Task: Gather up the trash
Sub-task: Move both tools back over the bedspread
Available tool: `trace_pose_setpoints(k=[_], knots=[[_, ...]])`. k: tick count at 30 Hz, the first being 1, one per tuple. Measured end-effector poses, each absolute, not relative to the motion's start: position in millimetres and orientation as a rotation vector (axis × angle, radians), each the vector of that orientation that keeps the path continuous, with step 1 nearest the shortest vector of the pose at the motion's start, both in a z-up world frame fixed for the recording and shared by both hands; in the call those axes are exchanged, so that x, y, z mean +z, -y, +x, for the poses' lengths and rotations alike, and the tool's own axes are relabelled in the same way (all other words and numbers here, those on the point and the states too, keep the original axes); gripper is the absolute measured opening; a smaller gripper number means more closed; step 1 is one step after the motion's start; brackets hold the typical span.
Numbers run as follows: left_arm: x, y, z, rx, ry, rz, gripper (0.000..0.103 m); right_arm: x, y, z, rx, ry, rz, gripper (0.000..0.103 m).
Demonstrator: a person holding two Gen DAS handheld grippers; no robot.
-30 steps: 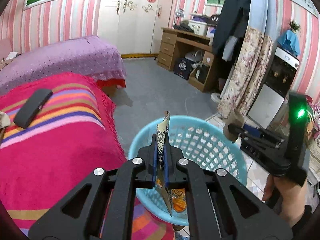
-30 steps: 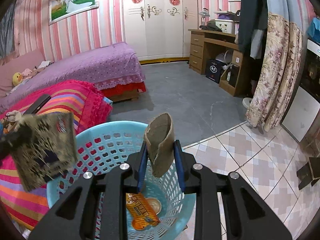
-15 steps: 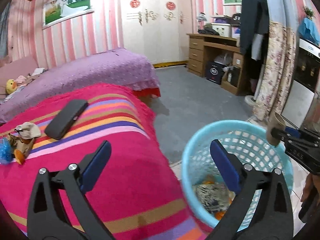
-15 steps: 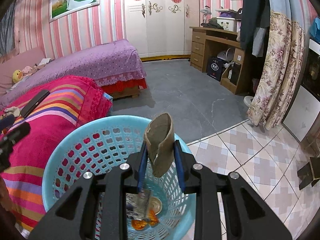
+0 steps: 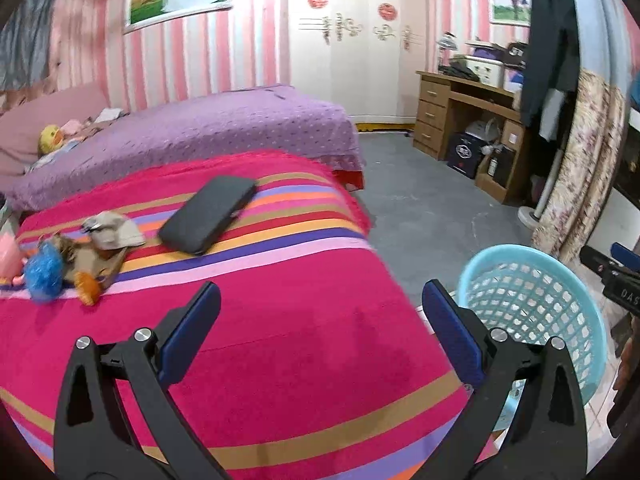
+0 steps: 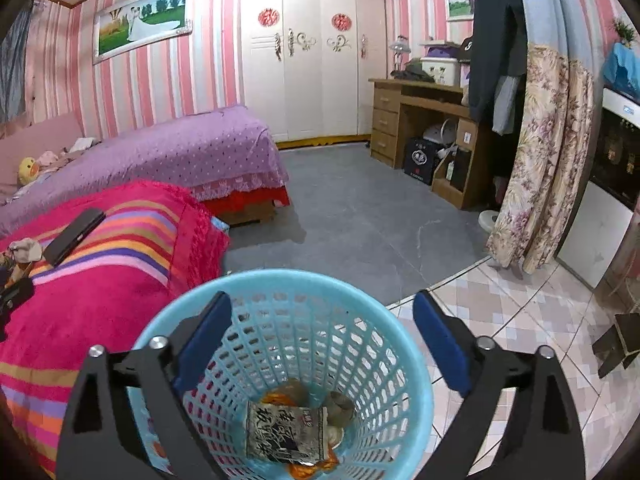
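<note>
Spreading empty over the bedspread (image 5: 304,360), left gripper (image 5: 320,336) is facing crumpled trash (image 5: 80,256) lying mid-left; right gripper (image 6: 320,344) is opening, empty, over basket (image 6: 416,364).

A bed with a purple dotted cover (image 6: 192,152) stands against the pink-striped wall, a yellow duck toy (image 6: 29,169) near its head. In front lies a striped magenta blanket (image 5: 280,300) carrying a dark flat case (image 5: 208,214), a beige cap (image 5: 112,230) and a fuzzy blue toy (image 5: 42,270). A white wardrobe (image 6: 304,60) fills the far wall, with a wooden desk (image 6: 420,120) and floral curtain (image 6: 540,160) to its right. A framed landscape picture (image 6: 140,26) hangs above the bed.
</note>
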State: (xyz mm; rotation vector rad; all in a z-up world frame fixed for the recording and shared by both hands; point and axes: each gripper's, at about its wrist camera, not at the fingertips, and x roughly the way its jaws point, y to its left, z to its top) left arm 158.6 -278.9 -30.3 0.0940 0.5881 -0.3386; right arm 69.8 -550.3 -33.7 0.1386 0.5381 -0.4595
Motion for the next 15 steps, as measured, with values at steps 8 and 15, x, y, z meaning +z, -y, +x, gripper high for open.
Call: trace_pose_setpoints(k=[8, 15], knots=[[-18.6, 199.9, 162.9, -0.254, -0.609, 0.057, 0.097, -26.9, 508.3, 90.1, -0.443, -0.538, 0.112, 0.098], [-1.2, 127.6, 170.6, -0.146, -0.584, 0.078, 0.097, -19.3, 456.6, 111.1, -0.361, -0.525, 0.118, 0.098]])
